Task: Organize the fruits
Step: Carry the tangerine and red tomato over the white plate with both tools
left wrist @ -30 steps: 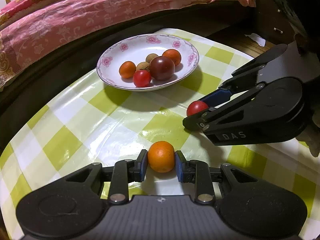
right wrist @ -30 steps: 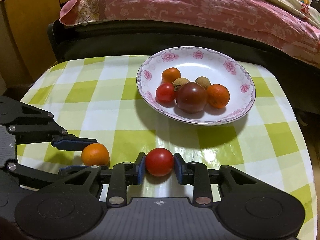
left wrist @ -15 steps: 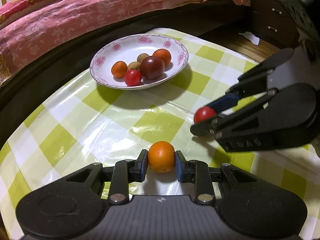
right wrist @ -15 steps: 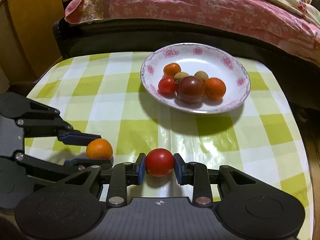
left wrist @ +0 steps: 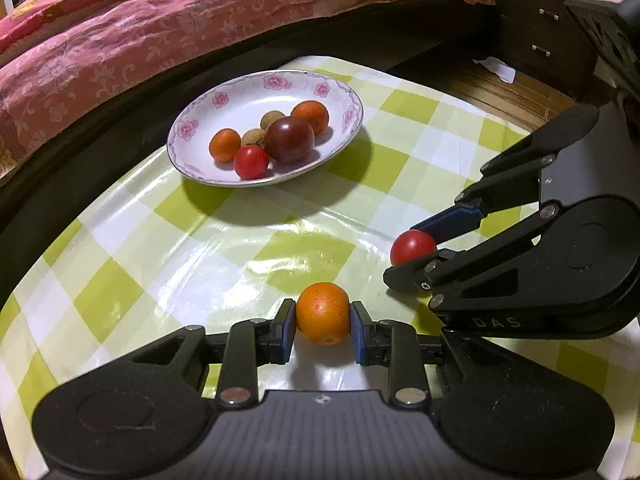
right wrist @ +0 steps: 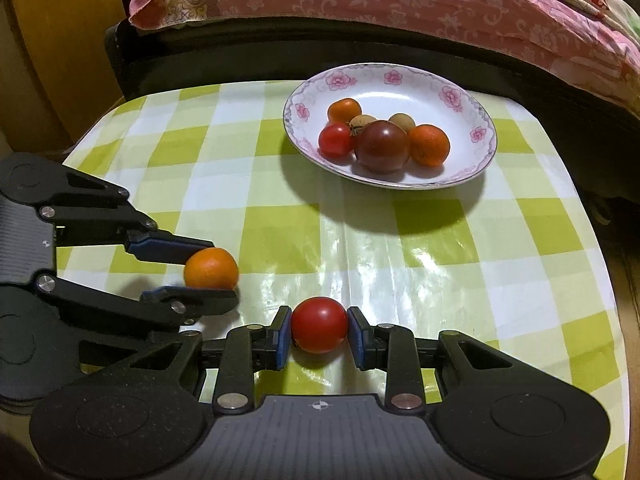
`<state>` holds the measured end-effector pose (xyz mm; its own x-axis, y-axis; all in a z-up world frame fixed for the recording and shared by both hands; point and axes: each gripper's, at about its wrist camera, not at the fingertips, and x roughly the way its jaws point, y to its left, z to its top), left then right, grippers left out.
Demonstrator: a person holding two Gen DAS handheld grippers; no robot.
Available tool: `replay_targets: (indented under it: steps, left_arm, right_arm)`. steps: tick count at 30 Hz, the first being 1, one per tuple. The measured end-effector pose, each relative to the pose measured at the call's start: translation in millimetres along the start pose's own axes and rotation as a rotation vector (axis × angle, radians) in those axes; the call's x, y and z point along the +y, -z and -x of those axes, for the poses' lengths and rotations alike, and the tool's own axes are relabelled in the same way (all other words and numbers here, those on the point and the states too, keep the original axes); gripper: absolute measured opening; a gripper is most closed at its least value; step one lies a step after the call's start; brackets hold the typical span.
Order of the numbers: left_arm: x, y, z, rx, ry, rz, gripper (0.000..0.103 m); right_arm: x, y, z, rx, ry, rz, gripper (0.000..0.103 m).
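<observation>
My left gripper [left wrist: 322, 330] is shut on a small orange [left wrist: 322, 313], held just above the checked tablecloth; it also shows in the right wrist view [right wrist: 211, 269]. My right gripper [right wrist: 319, 335] is shut on a red tomato [right wrist: 319, 330], which also shows in the left wrist view [left wrist: 412, 246]. A white flowered plate [left wrist: 344, 92] [right wrist: 476, 100] stands further back, holding two small oranges, a red tomato, a dark tomato and two brown longans.
The table has a green and white checked cloth [right wrist: 440, 248]. A bed with a pink flowered quilt [left wrist: 180, 20] runs behind the table. A dark cabinet [left wrist: 540, 48] stands at the far right, a wooden cabinet [right wrist: 52, 48] at the far left.
Both grippers have drawn back from the plate with their fruits still held. The plate looks smaller and further off in both views.
</observation>
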<state>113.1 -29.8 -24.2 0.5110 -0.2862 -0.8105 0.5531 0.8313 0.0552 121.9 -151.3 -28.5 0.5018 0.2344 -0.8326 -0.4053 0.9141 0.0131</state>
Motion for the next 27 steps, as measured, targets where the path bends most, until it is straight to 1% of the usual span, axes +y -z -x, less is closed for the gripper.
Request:
replay_targets:
  steps: [7,14,20,27]
  left_arm:
    - [3,-16,6,-0.043,-0.018,0.014,0.036]
    - [6,-37,13,-0.106,-0.029,0.023,0.036]
    - [10,-55,12,-0.143,-0.042,0.027,0.036]
    - [20,-78,11,-0.195,-0.065,0.043,0.036]
  right_arm:
    - [-7,-6,4,-0.018,0.009,-0.035,0.026]
    - [-23,-21,19,-0.086,0.024,-0.08,0.026]
    - [-33,-29,25,-0.124,0.044,-0.108,0.026]
    - [-48,-48,31,-0.176,0.074,-0.143,0.026]
